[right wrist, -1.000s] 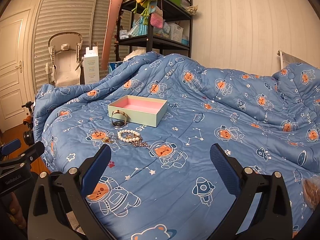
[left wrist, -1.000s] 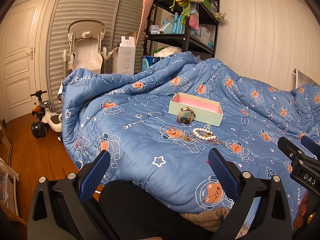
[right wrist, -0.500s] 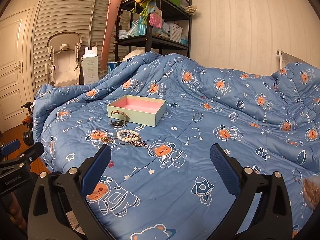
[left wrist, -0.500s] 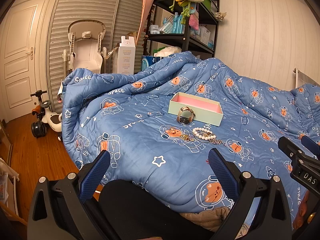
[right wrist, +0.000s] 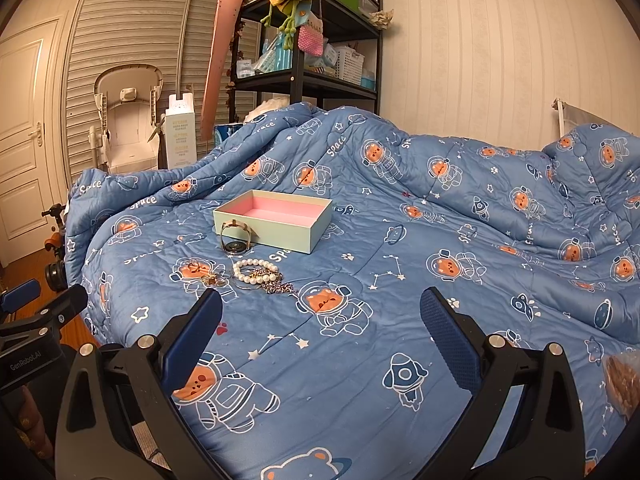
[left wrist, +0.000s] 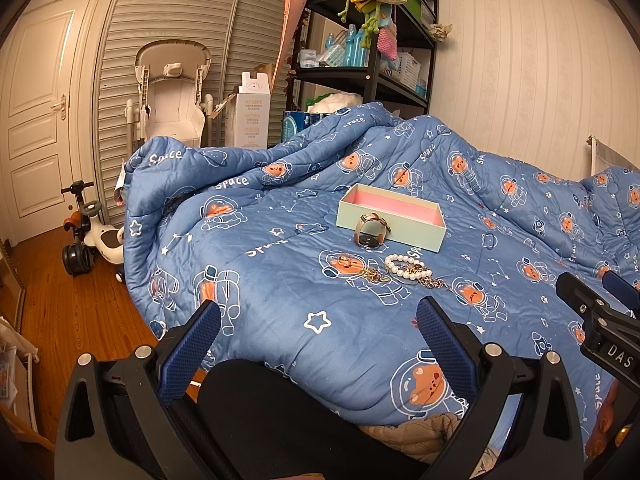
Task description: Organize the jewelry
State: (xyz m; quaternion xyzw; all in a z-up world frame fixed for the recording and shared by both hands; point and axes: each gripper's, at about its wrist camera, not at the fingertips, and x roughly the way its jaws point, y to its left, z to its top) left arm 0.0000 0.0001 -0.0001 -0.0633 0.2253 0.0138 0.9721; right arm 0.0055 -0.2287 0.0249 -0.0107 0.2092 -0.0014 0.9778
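A pale green box (left wrist: 390,224) (right wrist: 276,222) with a pink inside lies open on the blue quilt. A watch (left wrist: 371,232) (right wrist: 236,236) leans against its front wall. In front of it lie a ring (left wrist: 344,259) (right wrist: 195,266), a pearl bracelet (left wrist: 402,266) (right wrist: 256,271) and tangled gold chains (left wrist: 430,280) (right wrist: 276,287). My left gripper (left wrist: 318,344) is open and empty, well short of the jewelry at the bed's near edge. My right gripper (right wrist: 320,336) is open and empty too, above the quilt to the right of the jewelry.
The quilt (right wrist: 440,240) covers the whole bed. A black shelf unit (left wrist: 360,76) with bottles and knitted bags stands behind it. A white baby seat (left wrist: 172,96), a tall carton (left wrist: 252,120) and a toy scooter (left wrist: 90,236) stand on the wooden floor at left.
The right wrist view has shifted slightly, the box and jewelry sitting a little lower-left in it. The left gripper has not moved. Both stay open.
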